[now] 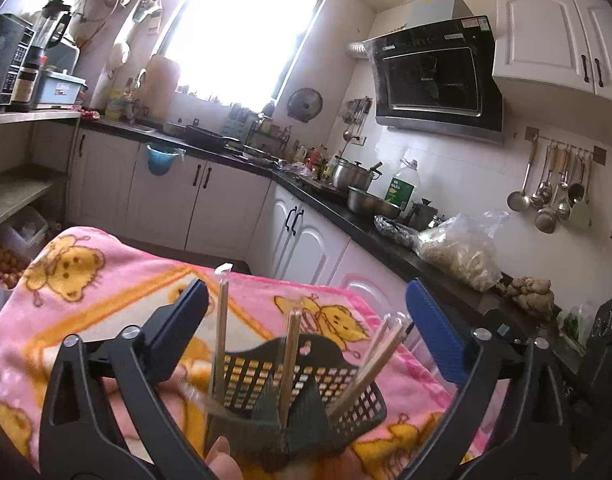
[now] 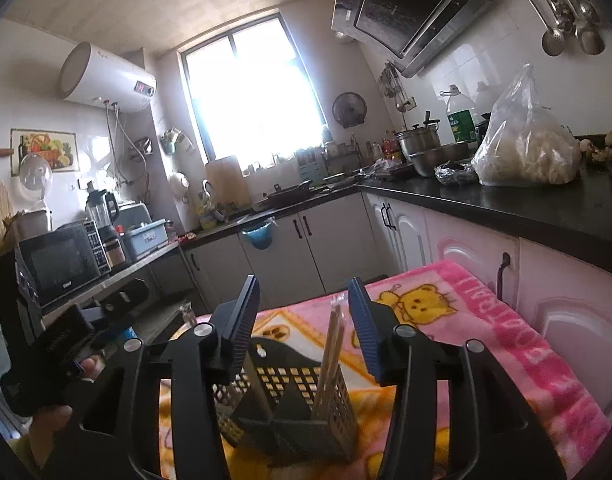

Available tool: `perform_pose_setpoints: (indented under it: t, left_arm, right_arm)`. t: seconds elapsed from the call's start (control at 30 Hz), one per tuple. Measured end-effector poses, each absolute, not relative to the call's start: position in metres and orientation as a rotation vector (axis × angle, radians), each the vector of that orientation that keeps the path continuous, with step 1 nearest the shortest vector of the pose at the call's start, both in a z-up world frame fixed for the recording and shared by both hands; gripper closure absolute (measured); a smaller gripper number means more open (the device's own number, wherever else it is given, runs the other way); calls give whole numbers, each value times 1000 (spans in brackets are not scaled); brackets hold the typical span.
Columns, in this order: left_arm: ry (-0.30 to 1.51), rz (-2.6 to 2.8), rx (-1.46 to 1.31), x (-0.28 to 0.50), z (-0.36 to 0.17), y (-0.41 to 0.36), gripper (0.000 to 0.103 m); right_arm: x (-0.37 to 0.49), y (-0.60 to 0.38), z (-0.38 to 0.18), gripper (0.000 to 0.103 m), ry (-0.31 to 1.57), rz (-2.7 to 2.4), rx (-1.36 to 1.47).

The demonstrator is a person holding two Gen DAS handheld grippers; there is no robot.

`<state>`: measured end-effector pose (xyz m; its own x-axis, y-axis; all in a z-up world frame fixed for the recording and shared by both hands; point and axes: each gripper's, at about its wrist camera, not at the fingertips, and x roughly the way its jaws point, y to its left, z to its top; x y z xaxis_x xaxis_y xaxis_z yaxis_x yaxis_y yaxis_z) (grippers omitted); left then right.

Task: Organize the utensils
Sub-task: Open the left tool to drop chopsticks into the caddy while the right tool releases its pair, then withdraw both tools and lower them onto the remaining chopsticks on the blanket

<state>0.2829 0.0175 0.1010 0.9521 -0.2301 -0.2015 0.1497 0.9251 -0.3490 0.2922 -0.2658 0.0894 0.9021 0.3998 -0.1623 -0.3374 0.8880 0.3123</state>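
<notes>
A black perforated utensil holder [image 1: 302, 396] with compartments stands on a pink cartoon blanket [image 1: 86, 292]. Wooden chopsticks in clear wrappers [image 1: 221, 328] stand upright and leaning in its compartments. My left gripper [image 1: 306, 332] is open, its fingers either side of the holder and above it, holding nothing. In the right wrist view the same holder [image 2: 294, 404] sits below my open right gripper [image 2: 304, 328], with a pair of chopsticks [image 2: 332, 356] standing between the fingers, untouched. The left gripper's body [image 2: 46, 344] shows at left.
A black countertop [image 2: 506, 200] runs along the right with a bag of food [image 2: 526, 140], pots [image 1: 354, 176] and an oil bottle [image 1: 404, 184]. White cabinets [image 1: 226, 200] lie beyond the blanket. Ladles hang on the wall [image 1: 554, 192]. A microwave [image 2: 62, 260] stands left.
</notes>
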Motion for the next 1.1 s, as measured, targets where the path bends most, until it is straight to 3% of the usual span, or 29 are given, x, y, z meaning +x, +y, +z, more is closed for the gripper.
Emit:
perform_pose_setpoints:
  t: [1.1]
  left_arm:
    - [430, -230, -283, 176, 45, 15, 12]
  right_arm:
    - [190, -273, 53, 57, 391, 418, 125]
